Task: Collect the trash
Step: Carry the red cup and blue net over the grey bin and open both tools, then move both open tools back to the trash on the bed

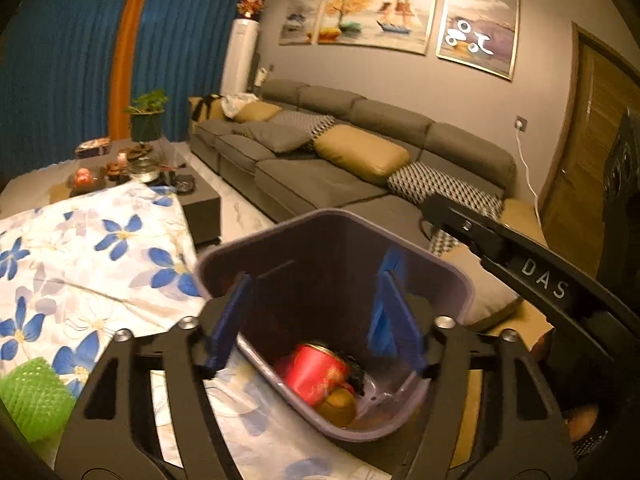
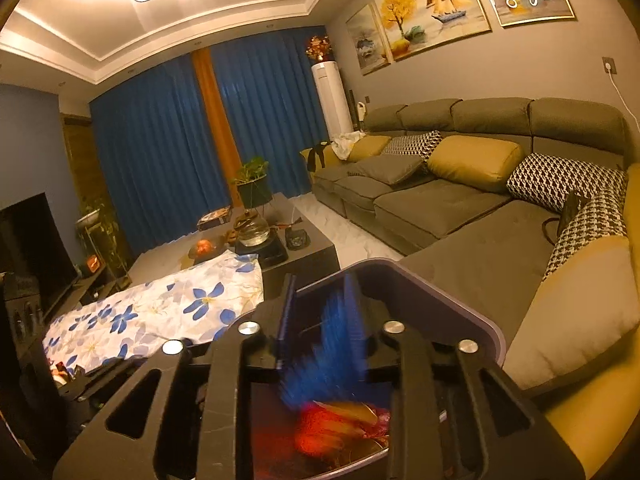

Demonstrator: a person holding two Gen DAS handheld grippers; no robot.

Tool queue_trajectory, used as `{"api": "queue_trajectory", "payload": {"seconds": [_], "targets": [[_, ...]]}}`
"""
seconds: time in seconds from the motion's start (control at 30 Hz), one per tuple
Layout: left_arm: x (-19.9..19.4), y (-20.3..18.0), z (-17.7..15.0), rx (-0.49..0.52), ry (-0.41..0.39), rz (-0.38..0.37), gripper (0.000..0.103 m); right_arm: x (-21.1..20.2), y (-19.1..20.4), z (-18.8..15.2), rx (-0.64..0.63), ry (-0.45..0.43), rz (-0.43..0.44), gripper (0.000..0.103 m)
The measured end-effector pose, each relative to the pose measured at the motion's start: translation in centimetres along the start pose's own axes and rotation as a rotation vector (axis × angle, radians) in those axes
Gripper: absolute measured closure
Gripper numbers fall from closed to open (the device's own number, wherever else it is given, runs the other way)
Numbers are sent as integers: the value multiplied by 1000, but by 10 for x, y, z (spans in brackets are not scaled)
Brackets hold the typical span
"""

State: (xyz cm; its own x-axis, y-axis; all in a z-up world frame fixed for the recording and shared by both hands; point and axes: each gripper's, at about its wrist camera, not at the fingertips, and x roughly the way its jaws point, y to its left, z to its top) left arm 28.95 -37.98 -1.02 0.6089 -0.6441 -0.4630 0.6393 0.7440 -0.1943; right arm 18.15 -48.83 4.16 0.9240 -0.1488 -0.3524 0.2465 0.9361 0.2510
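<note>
A purple plastic trash bin (image 1: 452, 280) is tilted toward me at the table's edge. Inside it lie a red can (image 1: 316, 372), a yellow-brown round item (image 1: 340, 406) and dark scraps. My left gripper (image 1: 316, 320) is open, its blue fingers held over the bin's mouth and holding nothing. My right gripper (image 2: 320, 324) is over the same bin (image 2: 472, 320); its blue fingers are blurred by motion, above blurred red and yellow trash (image 2: 340, 428). The right gripper's black arm (image 1: 520, 264) crosses the left wrist view at the right.
A floral blue-and-white cloth (image 1: 92, 264) covers the table left of the bin, with a green mesh item (image 1: 32, 396) on it. Beyond is a dark coffee table (image 2: 304, 248) with a glass bowl, plant and fruit. A grey sectional sofa (image 2: 460, 208) with cushions fills the right.
</note>
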Motion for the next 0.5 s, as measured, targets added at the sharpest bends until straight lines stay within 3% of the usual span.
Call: {"api": "queue_trajectory", "payload": {"seconds": [0.1, 0.17, 0.33, 0.5], "targets": [[-5, 5, 0, -12, -4, 36, 24, -4, 1, -3, 0, -13, -15, 57], [-10, 8, 0, -11, -2, 50, 22, -7, 1, -5, -5, -15, -25, 54], [-29, 13, -3, -7, -18, 102, 17, -17, 4, -13, -15, -26, -69, 34], [-58, 19, -6, -22, -50, 165, 14, -29, 23, -22, -83, -54, -118, 25]]}}
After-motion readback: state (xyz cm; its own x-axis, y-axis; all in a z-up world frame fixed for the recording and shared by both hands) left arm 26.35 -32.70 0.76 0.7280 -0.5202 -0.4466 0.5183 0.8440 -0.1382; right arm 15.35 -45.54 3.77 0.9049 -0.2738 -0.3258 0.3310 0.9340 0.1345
